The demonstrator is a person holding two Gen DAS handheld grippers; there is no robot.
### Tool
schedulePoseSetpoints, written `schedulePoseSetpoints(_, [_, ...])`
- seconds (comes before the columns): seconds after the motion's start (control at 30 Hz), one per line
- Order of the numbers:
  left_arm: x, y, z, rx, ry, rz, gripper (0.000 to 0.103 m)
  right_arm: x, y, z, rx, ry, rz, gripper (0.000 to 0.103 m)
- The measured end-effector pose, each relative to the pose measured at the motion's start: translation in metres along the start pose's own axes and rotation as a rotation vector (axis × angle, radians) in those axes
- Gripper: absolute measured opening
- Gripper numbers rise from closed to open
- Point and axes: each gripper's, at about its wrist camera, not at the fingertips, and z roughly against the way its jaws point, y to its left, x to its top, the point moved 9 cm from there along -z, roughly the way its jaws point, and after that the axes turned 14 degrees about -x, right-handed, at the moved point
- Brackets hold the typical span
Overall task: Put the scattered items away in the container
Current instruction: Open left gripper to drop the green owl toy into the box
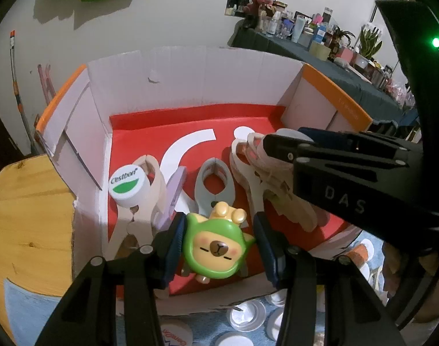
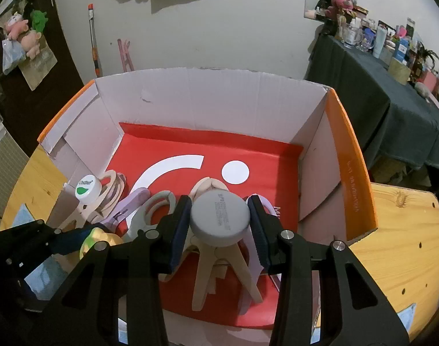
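Note:
In the left wrist view my left gripper [image 1: 219, 242] is shut on a green and yellow bear figurine [image 1: 216, 245], held just above the near edge of the cardboard box [image 1: 190, 69]. My right gripper [image 2: 219, 225] is shut on a grey round cap [image 2: 219, 216] over the box's red floor [image 2: 262, 155]. In the box lie several beige, grey and lilac clips [image 1: 216, 184] and a white cap with a green mark [image 1: 127, 184]. The right gripper's tip [image 1: 280, 145] reaches in from the right. The left gripper [image 2: 61, 242] with the figurine [image 2: 98, 240] shows at lower left.
The box [image 2: 349, 158] has orange outer flaps and stands on a wooden table [image 2: 406, 245]. Several round lids [image 1: 248, 314] lie on a blue mat in front of the box. A dark-clothed table [image 2: 378, 109] crowded with bottles stands at the back right by the wall.

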Motion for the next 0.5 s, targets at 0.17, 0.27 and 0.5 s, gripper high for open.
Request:
schedulePoseSetpoints(0.17, [-0.0033,0.0021,-0.0018,-0.006,0.007,0.012,0.05,-0.0019,-0.0003,-0.0032,-0.008,0.001,0.008,0.039])
schedulePoseSetpoints(0.27, [-0.0038,0.003,-0.002,-0.003,0.004,0.01,0.05,-0.0026,0.0016,-0.0031,-0.006,0.0,0.006,0.039])
schedulePoseSetpoints(0.5, [-0.0053,0.0037,-0.0017,-0.011,0.007,0.015,0.05,-0.004,0.0012,-0.0049,-0.007,0.003,0.008,0.039])
